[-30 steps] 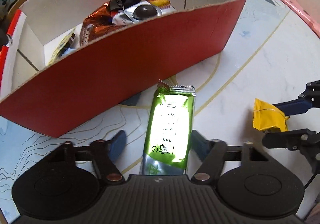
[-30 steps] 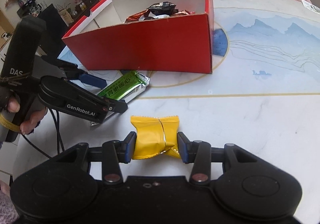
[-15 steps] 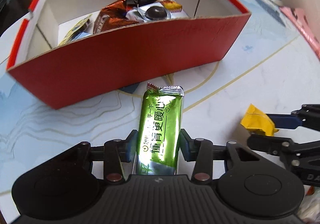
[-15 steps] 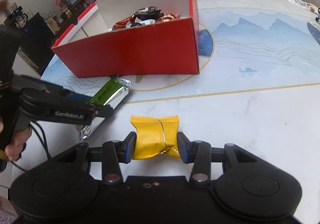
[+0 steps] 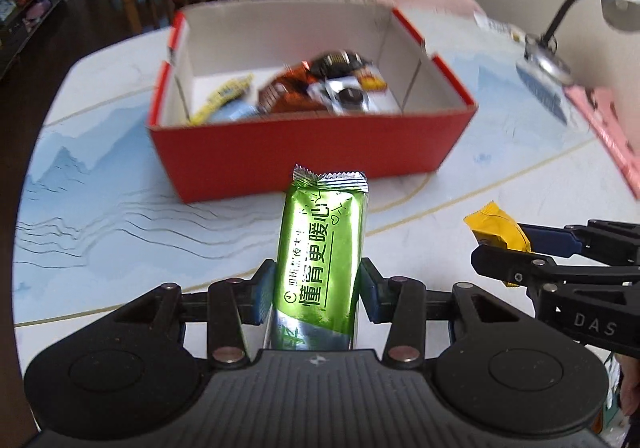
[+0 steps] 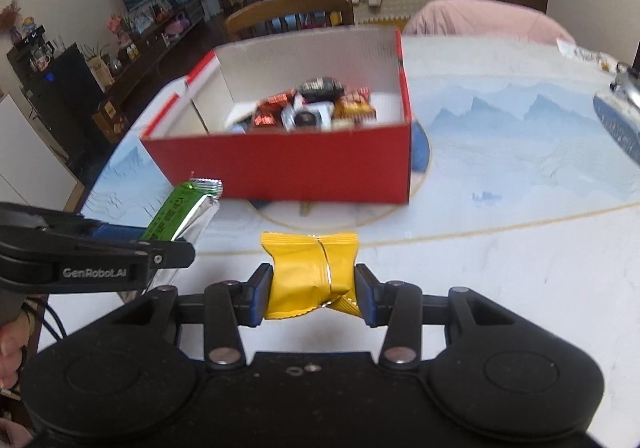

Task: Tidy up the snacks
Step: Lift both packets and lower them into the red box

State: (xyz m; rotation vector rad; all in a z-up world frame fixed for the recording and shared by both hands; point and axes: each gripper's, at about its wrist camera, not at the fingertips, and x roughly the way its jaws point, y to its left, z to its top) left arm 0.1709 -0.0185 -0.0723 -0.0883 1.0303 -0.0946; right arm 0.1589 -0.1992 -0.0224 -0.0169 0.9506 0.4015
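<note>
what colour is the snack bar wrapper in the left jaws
Shiny green with dark green lettering and silver crimped ends; the snack bar shows best in the left wrist view.

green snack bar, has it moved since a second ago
Yes. The green snack bar was lying flat on the table by the red box; now it is clamped in the left gripper and lifted off the table.

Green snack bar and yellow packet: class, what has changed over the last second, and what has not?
The left gripper closed on the green snack bar and lifted it off the table. The right gripper rose too, keeping its yellow packet. The red box stayed put.
</note>
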